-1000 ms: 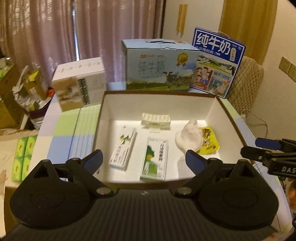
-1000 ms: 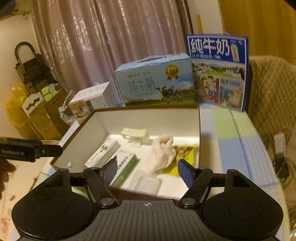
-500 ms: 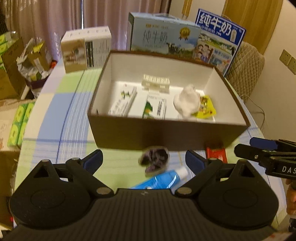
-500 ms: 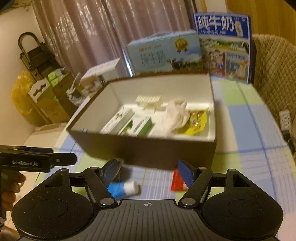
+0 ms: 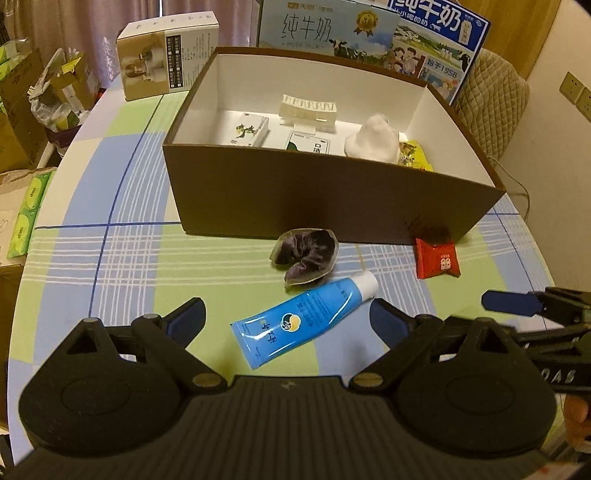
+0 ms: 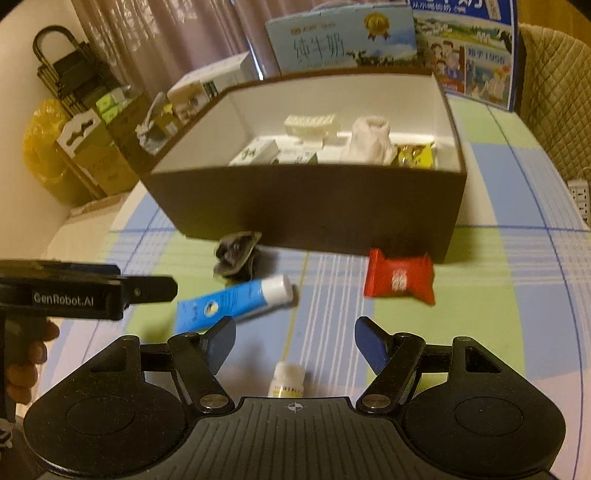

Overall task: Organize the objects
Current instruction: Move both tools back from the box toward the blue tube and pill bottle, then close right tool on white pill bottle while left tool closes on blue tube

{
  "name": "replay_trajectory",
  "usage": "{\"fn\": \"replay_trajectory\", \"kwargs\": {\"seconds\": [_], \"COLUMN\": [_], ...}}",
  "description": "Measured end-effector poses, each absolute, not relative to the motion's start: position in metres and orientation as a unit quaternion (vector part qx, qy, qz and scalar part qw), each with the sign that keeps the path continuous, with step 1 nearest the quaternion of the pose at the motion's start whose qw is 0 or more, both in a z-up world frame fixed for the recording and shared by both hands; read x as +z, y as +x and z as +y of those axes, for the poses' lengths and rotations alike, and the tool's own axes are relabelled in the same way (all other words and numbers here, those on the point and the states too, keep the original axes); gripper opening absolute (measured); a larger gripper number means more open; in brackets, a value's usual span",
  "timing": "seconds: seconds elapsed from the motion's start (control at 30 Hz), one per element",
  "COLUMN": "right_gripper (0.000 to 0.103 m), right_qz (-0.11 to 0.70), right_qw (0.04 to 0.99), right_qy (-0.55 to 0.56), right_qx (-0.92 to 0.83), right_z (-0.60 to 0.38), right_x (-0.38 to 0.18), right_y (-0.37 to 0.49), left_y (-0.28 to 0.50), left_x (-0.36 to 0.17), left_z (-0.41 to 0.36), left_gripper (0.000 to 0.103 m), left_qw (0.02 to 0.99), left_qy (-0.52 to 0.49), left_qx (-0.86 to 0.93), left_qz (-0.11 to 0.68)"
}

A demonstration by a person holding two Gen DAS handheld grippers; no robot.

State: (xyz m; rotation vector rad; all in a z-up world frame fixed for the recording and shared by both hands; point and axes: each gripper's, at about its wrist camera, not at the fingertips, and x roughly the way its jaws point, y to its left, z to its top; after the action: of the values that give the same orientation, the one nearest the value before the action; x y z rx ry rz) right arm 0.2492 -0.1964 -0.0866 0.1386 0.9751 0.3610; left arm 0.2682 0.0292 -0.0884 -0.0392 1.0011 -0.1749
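Note:
A brown box (image 5: 325, 201) (image 6: 314, 206) with white inner walls holds two cartons, a white tray, a white cloth and a yellow packet. On the checked cloth in front of it lie a blue tube (image 5: 303, 323) (image 6: 232, 301), a dark crumpled pouch (image 5: 304, 254) (image 6: 236, 253) and a red packet (image 5: 437, 258) (image 6: 399, 282). A small white bottle (image 6: 288, 380) lies just under my right gripper (image 6: 295, 345). My left gripper (image 5: 286, 321) hangs open above the blue tube. Both grippers hold nothing.
Two milk cartons (image 5: 325, 29) (image 6: 469, 55) stand behind the box, and a white appliance box (image 5: 166, 55) to its left. Cardboard and bags (image 5: 33, 96) clutter the floor at left. A quilted chair (image 6: 554, 92) and a power strip (image 6: 581, 197) sit at right.
Both grippers have pulled back and down from over the box toward the table's near edge. The tube, pouch, red packet and small bottle have come into view.

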Motion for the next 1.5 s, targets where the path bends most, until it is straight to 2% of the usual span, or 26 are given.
{"fn": "replay_trajectory", "kwargs": {"seconds": [0.4, 0.5, 0.73, 0.97, 1.27, 1.5], "right_gripper": [0.068, 0.058, 0.025, 0.025, 0.025, 0.024], "right_qz": [0.511, 0.515, 0.522, 0.516, 0.518, 0.527], "right_qw": [0.840, 0.836, 0.830, 0.843, 0.846, 0.841], "right_qy": [0.025, 0.021, -0.006, -0.014, 0.005, 0.009], "right_qx": [0.182, 0.190, 0.194, 0.152, 0.128, 0.121], "right_z": [-0.177, -0.174, -0.169, -0.187, -0.206, -0.207], "right_x": [-0.130, -0.135, -0.143, -0.139, -0.137, -0.142], "right_y": [0.244, 0.242, 0.242, 0.255, 0.263, 0.266], "left_y": [0.273, 0.274, 0.278, 0.289, 0.309, 0.305], "left_x": [-0.114, -0.121, -0.133, -0.148, -0.169, -0.172], "left_z": [0.036, 0.034, 0.029, 0.015, -0.007, -0.013], "left_gripper": [0.094, 0.093, 0.093, 0.092, 0.084, 0.060], "left_qw": [0.866, 0.863, 0.862, 0.860, 0.848, 0.848], "left_qy": [-0.014, -0.008, 0.015, 0.050, 0.074, 0.088], "left_qx": [-0.068, -0.069, -0.075, -0.120, -0.189, -0.189], "left_qz": [0.495, 0.500, 0.501, 0.494, 0.490, 0.488]}}
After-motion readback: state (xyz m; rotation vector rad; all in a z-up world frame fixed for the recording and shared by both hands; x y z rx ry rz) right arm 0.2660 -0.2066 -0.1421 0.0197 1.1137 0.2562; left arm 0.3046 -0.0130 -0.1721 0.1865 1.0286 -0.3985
